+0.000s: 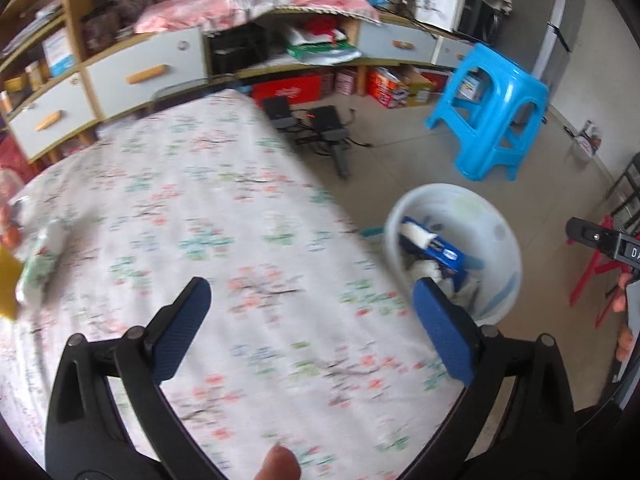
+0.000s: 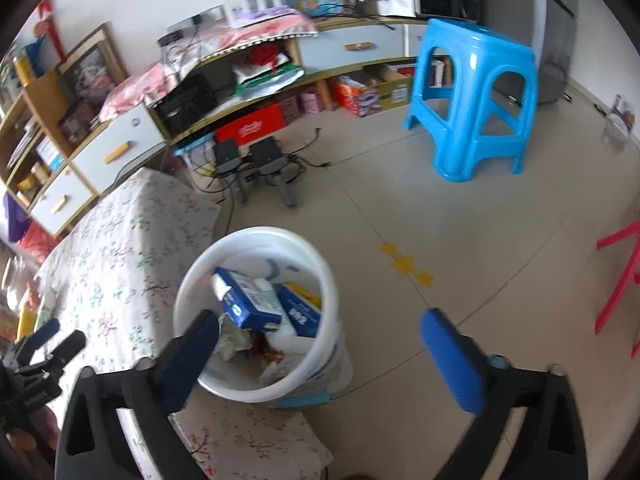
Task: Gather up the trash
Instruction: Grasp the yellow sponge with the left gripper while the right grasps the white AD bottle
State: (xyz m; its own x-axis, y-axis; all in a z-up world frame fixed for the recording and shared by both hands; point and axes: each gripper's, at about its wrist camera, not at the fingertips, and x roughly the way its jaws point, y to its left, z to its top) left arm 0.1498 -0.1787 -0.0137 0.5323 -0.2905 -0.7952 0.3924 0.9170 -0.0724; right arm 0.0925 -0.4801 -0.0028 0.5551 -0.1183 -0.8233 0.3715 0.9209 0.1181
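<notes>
A white bucket (image 2: 256,384) stands on the floor beside the table and holds blue cartons (image 2: 250,300) and crumpled wrappers. It also shows in the left wrist view (image 1: 504,236). My right gripper (image 2: 320,320) is open and empty, above the bucket's right side. My left gripper (image 1: 312,292) is open and empty over the floral tablecloth (image 1: 224,216). Trash lies at the table's far left: a green-white wrapper (image 1: 40,268) and a yellow piece (image 1: 8,284). The left gripper also shows in the right wrist view (image 2: 60,336).
A blue plastic stool (image 2: 476,100) stands on the tiled floor. Two black boxes with cables (image 2: 248,160) sit by the low cabinet (image 1: 120,76). A red chair frame (image 2: 620,280) is at the right. The right gripper's tip (image 1: 600,240) shows in the left wrist view.
</notes>
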